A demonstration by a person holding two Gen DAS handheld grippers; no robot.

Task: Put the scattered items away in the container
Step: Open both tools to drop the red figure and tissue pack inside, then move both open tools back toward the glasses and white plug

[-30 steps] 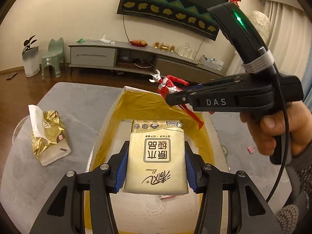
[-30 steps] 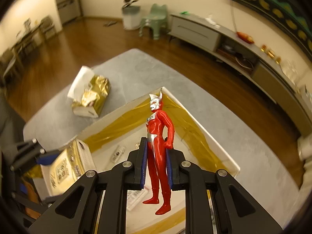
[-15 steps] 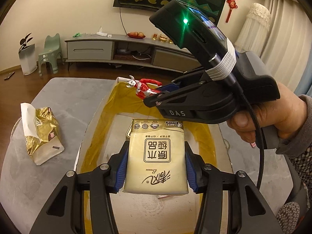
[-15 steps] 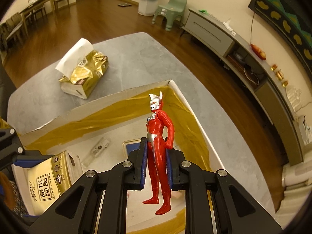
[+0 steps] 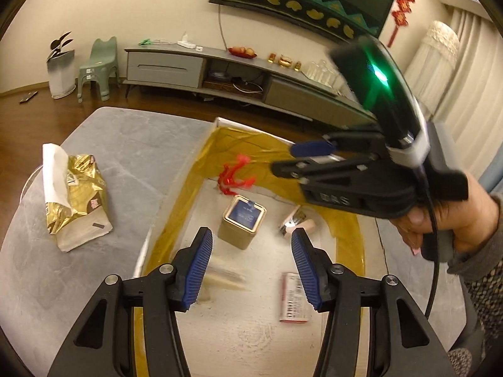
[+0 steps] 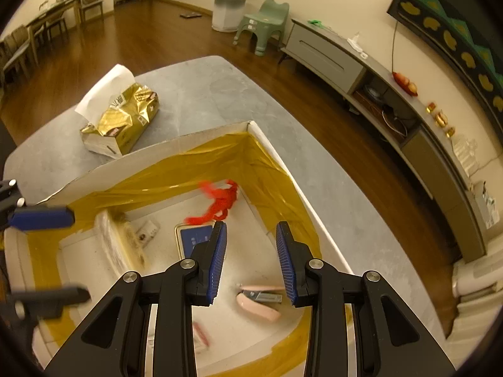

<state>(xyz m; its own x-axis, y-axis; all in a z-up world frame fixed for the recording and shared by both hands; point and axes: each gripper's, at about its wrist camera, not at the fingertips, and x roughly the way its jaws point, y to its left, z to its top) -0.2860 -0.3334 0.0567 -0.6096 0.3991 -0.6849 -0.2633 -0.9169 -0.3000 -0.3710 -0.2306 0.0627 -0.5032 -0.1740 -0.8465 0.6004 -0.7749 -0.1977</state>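
Observation:
My left gripper [image 5: 251,267] is open over the white box with gold lining [image 5: 217,122]. Just below its left finger a beige tissue pack [image 5: 220,278] shows as a blur inside the box. The right gripper [image 6: 251,260] is open too, above the box [image 6: 251,124]. A red toy figure [image 6: 220,201] is blurred near the far wall of the box, free of both grippers; the left wrist view also shows the figure [image 5: 234,177]. In the right wrist view the tissue pack [image 6: 116,242] is a blur at the box's left side.
In the box lie a gold tin with a blue lid [image 5: 242,221], a pink stapler [image 5: 295,223] and a red-and-white card [image 5: 292,298]. A gold tissue bag [image 5: 75,201] lies on the grey table [image 5: 132,144] left of the box. A hand [image 5: 446,220] holds the right gripper.
Both grippers have opened. The tissue pack has left the left gripper and the red figure has left the right one; both are blurred inside the box.

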